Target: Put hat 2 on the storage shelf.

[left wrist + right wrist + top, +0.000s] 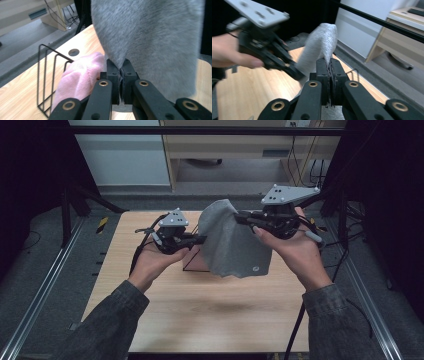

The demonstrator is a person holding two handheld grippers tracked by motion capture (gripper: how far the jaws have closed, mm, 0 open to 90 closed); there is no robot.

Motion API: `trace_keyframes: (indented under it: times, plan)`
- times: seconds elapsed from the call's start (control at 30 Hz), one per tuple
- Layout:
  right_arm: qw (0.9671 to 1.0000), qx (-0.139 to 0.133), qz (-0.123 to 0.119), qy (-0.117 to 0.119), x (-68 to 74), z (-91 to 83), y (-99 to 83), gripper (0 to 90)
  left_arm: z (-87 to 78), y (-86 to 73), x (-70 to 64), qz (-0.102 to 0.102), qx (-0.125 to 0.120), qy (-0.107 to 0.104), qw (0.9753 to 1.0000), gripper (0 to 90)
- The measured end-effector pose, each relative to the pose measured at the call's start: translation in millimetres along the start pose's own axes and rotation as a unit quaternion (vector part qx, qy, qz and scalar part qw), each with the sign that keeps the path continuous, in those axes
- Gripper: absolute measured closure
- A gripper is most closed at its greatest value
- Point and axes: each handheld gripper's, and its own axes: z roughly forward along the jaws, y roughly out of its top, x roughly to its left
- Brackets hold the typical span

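A grey cloth (231,240) hangs in the air above the middle of the wooden table (200,310), stretched between both grippers. My left gripper (202,239) is shut on its left edge, and the left gripper view has the grey cloth (150,37) pinched between the closed jaws of my left gripper (121,68). My right gripper (239,216) is shut on the upper right corner; in the right gripper view the cloth (319,47) rises from the closed jaws of my right gripper (329,62). A pink cloth (80,77) lies on the table beside a black wire rack (47,75).
The black wire rack (192,261) stands on the table below the hanging cloth, partly hidden by it. A round hole (74,52) is in the tabletop near the far edge. Metal rails (45,285) run along both sides of the table. A wooden cabinet (240,150) stands behind.
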Motion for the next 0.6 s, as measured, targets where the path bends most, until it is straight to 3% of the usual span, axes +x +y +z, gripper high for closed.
trace_keyframes:
  times: [0.33, 0.6]
  plan:
    - [0.9992, -0.011, 0.018, -0.034, -19.1, 6.3, 10.3, 87.7, -26.6, 30.1, 11.8, 0.008, -0.007, 0.037, 0.9993, 87.6]
    - [0.9979, -0.022, 0.034, -0.051, -42.1, 25.7, 27.2, 87.6, -25.3, 45.9, 29.7, 0.002, -0.013, 0.051, 0.9986, 87.6]
